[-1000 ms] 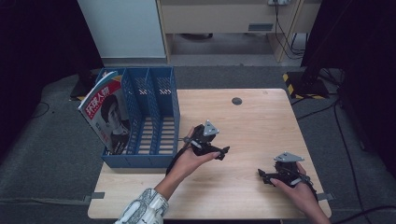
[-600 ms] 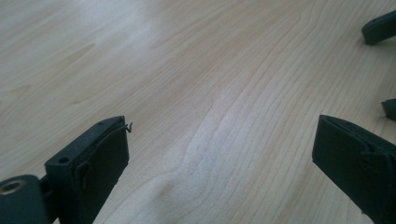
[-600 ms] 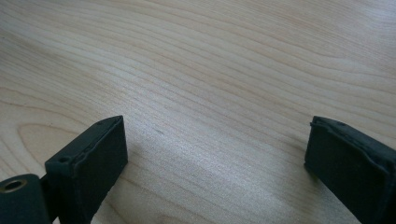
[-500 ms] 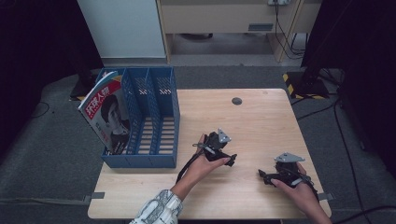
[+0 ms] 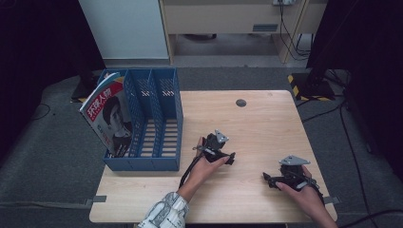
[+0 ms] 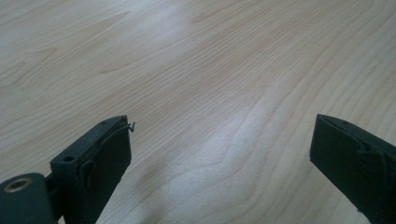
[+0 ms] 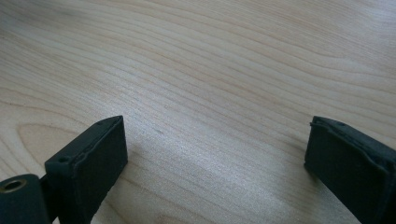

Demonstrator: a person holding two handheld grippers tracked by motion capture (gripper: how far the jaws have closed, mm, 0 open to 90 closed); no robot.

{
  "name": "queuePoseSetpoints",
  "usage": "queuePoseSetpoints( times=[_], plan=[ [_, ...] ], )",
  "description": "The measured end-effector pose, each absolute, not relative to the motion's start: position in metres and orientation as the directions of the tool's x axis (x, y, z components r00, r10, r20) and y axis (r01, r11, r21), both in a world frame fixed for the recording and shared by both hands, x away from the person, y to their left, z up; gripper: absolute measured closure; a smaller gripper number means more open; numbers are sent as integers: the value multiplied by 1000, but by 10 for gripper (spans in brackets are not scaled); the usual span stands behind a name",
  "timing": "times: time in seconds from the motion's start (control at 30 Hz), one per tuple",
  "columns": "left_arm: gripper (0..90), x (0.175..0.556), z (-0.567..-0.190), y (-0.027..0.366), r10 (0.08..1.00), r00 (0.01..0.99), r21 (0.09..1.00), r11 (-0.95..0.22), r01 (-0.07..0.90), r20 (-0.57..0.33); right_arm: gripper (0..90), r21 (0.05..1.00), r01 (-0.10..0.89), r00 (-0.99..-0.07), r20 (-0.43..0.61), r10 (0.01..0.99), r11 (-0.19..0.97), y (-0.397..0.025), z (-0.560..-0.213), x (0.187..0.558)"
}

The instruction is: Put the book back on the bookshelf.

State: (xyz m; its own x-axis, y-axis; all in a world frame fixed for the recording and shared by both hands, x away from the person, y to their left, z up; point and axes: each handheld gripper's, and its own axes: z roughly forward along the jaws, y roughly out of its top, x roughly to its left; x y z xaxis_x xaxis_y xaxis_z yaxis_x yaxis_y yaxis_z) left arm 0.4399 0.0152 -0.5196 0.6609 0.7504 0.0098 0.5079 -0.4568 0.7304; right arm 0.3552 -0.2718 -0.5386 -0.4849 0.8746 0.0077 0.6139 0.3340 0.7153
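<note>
Both grippers, left (image 5: pixel 232 159) and right (image 5: pixel 267 177), rest empty with jaws spread wide over the bare surface (image 5: pixel 266 118), so any further handling of the magazine (image 5: pixel 110 118), standing in the file rack's (image 5: pixel 161 161) leftmost slot, should start from a slow, level reach.

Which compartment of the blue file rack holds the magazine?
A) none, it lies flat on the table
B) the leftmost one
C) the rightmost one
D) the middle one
B: in the high view the magazine stands tilted in the leftmost compartment of the blue file rack, and the slots to its right have nothing in them.
</note>
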Motion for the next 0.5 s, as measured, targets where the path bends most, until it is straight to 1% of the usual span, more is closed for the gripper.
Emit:
queuePoseSetpoints(
  times=[0.2,0.37,0.5],
  plan=[
    [51,444,-526,26,776,630,725,-419,547,-28,60,714,614,-486,6,874,336,-272,-539,355],
    [52,446,-536,31,785,619,705,-423,569,-28,59,715,615,-481,7,877,332,-271,-539,355],
    [39,445,-538,30,784,621,708,-438,554,-1,57,715,616,-481,7,877,332,-271,-539,355]
  ],
)
